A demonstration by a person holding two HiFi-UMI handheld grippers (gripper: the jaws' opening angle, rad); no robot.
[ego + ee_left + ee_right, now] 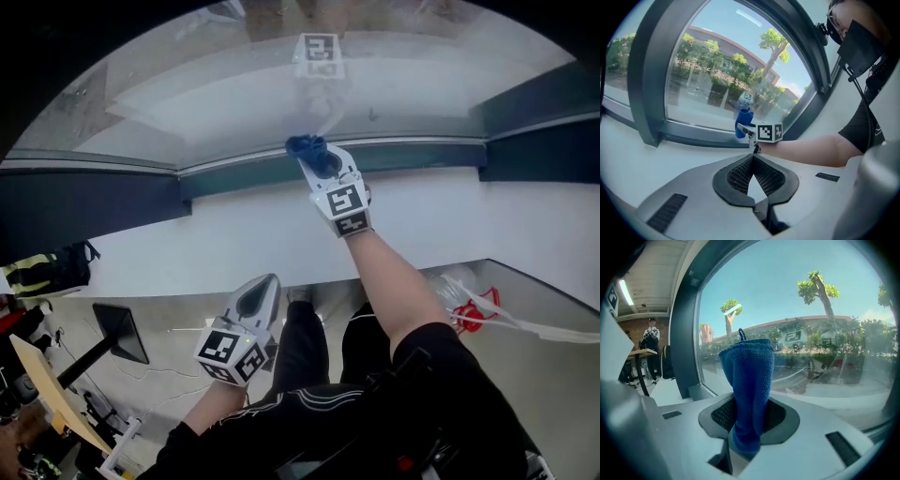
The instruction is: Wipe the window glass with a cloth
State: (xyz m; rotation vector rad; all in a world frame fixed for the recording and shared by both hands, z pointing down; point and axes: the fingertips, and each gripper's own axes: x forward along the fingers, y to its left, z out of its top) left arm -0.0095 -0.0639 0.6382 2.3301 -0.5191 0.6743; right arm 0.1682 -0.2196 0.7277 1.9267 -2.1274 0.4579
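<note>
A person stands at a large window and looks steeply down over both arms. The right gripper (314,157) reaches to the far side of the white sill (234,239), and its jaws are clamped on a blue cloth (306,145). The cloth stands up from them as a narrow folded strip of terry. It is at the lower edge of the window glass (281,89), just above the dark window frame (94,202). No view shows clearly whether the cloth is touching the pane. The left gripper (264,283) hangs near the person's legs, well apart from the window, and its jaws are closed tip to tip with nothing between them. Trees, a long low building and blue sky show through the glass.

Several things could probably go wrong from here. Only a narrow strip of cloth sticks out, so a hard drag across the pane could pull it out of the jaws. If the cloth bends over, the hard jaw tips could meet the glass and mark it. A strip this narrow would also leave unwiped bands between passes.

No brand or wording can be read. The gripper cubes carry only black-and-white square markers, and one is mirrored in the pane. A sign on the distant building is too blurred to read.
</note>
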